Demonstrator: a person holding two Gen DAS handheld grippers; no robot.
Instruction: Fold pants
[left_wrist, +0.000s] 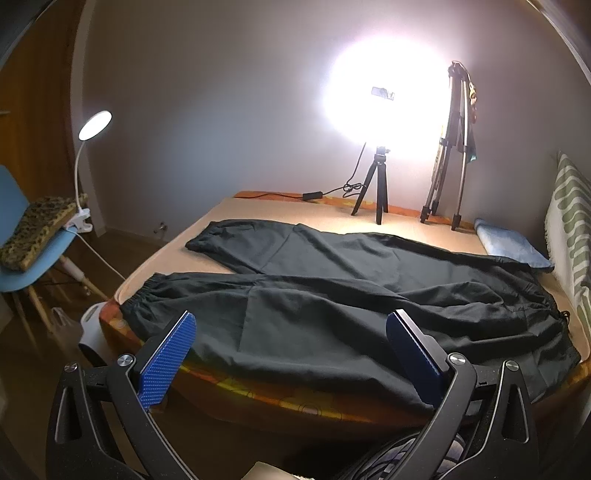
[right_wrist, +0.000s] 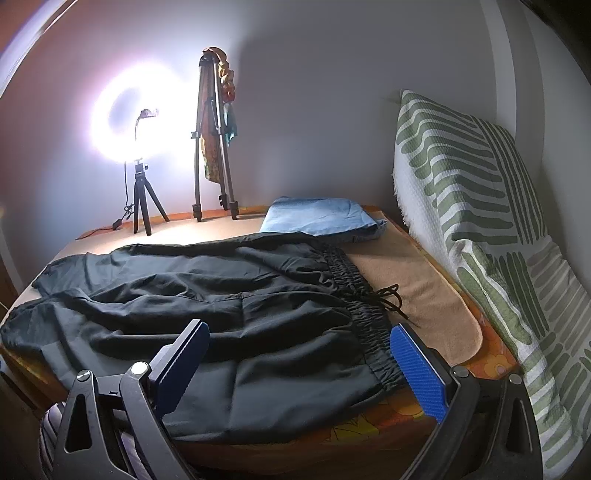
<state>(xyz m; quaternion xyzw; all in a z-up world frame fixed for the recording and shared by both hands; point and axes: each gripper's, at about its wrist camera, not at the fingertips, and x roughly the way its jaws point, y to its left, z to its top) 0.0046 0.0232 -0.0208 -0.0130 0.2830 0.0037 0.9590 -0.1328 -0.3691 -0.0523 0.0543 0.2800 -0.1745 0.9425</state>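
Observation:
Black pants (left_wrist: 332, 288) lie spread flat on the bed (left_wrist: 229, 206), two legs pointing left, elastic waistband with drawstring at the right. They also show in the right wrist view (right_wrist: 221, 306), with the waistband (right_wrist: 365, 317) near the front right. My left gripper (left_wrist: 291, 325) is open and empty, hovering over the near leg at the bed's front edge. My right gripper (right_wrist: 299, 339) is open and empty, hovering over the hip area beside the waistband's near corner.
A ring light on a small tripod (left_wrist: 376, 192) and a tall folded tripod (left_wrist: 447, 147) stand at the bed's far edge. A folded blue cloth (right_wrist: 317, 218) lies behind the waistband. A striped green-white cushion (right_wrist: 480, 221) stands at right. A blue chair (left_wrist: 33, 258) with clip lamp stands left.

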